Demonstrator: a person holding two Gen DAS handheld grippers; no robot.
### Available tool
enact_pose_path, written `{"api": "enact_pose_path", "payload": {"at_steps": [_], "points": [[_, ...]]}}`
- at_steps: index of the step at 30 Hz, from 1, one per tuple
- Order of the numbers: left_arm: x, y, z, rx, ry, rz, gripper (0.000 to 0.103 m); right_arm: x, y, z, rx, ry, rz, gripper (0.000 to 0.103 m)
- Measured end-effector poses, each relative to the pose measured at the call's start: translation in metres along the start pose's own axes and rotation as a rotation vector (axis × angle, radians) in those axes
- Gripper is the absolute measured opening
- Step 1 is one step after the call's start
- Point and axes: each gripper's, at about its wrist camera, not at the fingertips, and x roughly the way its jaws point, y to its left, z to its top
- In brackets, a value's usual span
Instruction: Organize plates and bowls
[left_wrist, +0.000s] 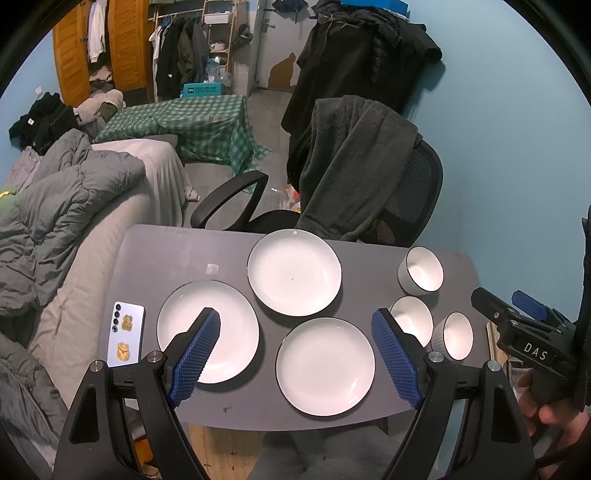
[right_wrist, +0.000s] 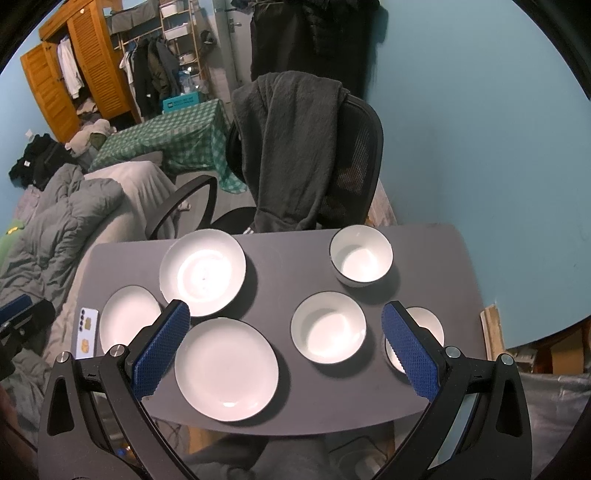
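Fingers spread above plates

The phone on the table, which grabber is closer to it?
Left. The left gripper hovers open over the plates, with the phone just past its left finger. The right gripper hovers open over the bowls, far across the table.

Glossy white glazed plates and bowls lie on a matt grey table, each tool's pads rough blue rubber.
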Motion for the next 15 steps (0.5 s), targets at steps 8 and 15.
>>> {"api": "enact_pose_path", "payload": {"at_steps": [8, 15], "points": [[0.0001, 0.0025, -0.0016, -0.013, 0.007, -0.007, 0.086, 0.0001, 0.0003, -0.0006, -0.001, 0.001, 0.003, 0.102], [0.0001, 0.0045, -0.0028, -0.013, 0.007, -0.01, 0.086, 0.0001, 0.0004, -0.0004, -0.002, 0.002, 0.001, 0.102]]}}
